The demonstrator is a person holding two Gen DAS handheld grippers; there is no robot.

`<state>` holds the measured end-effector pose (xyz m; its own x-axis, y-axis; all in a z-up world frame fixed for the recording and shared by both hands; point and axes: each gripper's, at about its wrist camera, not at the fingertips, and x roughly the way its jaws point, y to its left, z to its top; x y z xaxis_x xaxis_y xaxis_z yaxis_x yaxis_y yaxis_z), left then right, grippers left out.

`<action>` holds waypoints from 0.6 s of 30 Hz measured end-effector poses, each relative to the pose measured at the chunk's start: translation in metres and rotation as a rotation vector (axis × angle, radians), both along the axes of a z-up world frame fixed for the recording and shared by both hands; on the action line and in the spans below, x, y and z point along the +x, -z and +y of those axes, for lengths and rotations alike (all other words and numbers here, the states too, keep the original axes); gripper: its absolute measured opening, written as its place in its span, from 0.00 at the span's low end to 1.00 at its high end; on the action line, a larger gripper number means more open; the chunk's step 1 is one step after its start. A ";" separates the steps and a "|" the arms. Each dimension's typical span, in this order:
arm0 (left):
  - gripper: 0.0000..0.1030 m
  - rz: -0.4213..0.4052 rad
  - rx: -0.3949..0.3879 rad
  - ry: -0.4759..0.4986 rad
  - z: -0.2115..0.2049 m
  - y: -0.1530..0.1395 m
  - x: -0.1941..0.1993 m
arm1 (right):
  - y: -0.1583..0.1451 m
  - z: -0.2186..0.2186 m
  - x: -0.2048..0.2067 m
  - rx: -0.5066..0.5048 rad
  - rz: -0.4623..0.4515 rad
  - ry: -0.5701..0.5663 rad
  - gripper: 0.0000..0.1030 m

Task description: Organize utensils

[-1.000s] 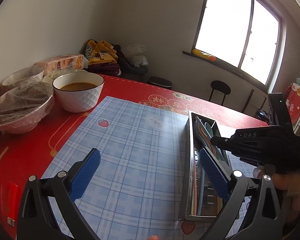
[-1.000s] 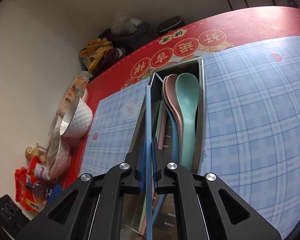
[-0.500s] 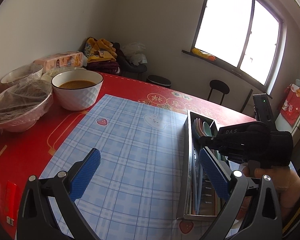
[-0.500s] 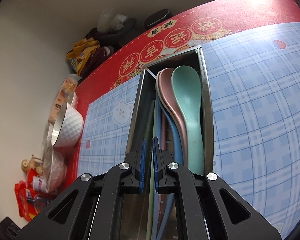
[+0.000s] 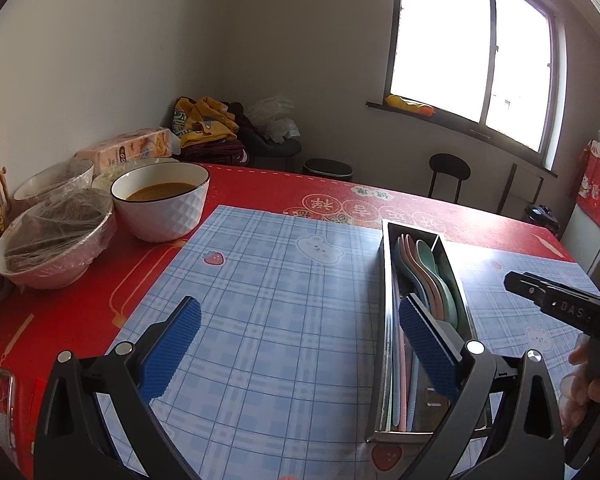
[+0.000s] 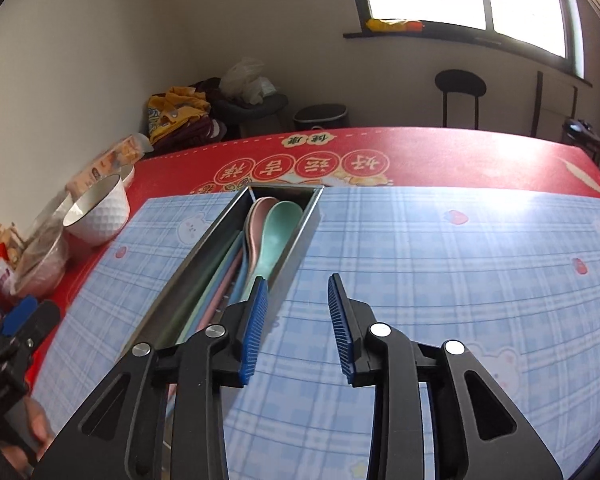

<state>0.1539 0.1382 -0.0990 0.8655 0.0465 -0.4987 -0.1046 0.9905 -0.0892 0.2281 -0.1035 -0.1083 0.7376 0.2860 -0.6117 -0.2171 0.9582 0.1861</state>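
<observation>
Hovering beside the steel utensil tray [image 6: 300, 236], the right gripper [image 6: 296, 320] now gapes empty, its blue chopstick released; the left gripper [image 5: 296, 352] stays wide, empty.

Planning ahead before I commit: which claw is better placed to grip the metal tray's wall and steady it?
Probably left. The left claw, open, has one long wall of the metal tray between its fingers. The right claw, also open, frames only blue mat beside the tray.
</observation>
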 end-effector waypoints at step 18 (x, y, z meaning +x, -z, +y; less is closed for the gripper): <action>0.94 -0.244 0.169 0.134 -0.104 -0.094 -0.037 | -0.077 -0.083 -0.091 0.047 -0.396 0.090 0.85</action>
<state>0.1172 0.0340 -0.0048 0.9626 -0.0110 -0.2709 0.0315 0.9970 0.0713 0.1374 -0.1869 -0.0314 0.9367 0.2306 -0.2634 -0.1968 0.9691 0.1485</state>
